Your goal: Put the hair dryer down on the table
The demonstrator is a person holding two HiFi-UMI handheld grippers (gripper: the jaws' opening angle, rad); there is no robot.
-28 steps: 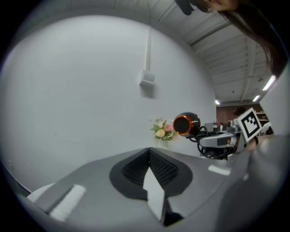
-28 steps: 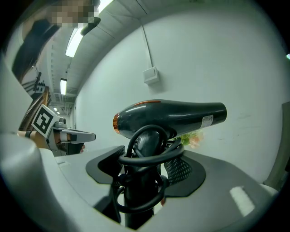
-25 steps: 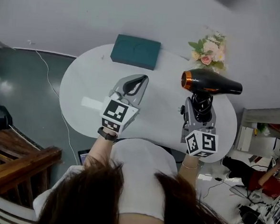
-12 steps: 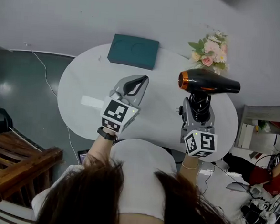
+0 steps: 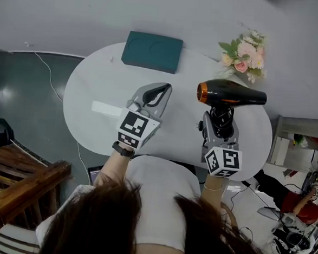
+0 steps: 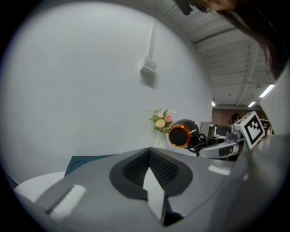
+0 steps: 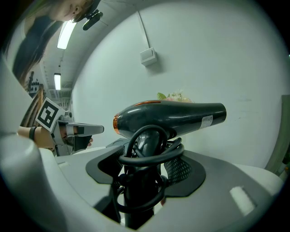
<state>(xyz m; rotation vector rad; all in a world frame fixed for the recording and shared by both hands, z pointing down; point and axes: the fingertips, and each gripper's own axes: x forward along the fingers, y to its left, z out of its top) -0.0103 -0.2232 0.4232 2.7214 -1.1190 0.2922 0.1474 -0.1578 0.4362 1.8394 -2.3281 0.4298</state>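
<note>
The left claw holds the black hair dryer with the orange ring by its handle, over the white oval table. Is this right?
No, the right claw holds the black hair dryer with the orange ring by its handle, over the white oval table; the right gripper view shows it.

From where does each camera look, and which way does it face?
Head view: on the person's head, facing steeply down at the table; hair and shirt show, with the left gripper and right gripper.
Left gripper view: on the left gripper, looking along its closed jaws toward the wall; hair shows at top.
Right gripper view: on the right gripper, looking along jaws clamped on the handle of the hair dryer; the left hand shows.
Shared: both gripper views show the flowers.
</note>
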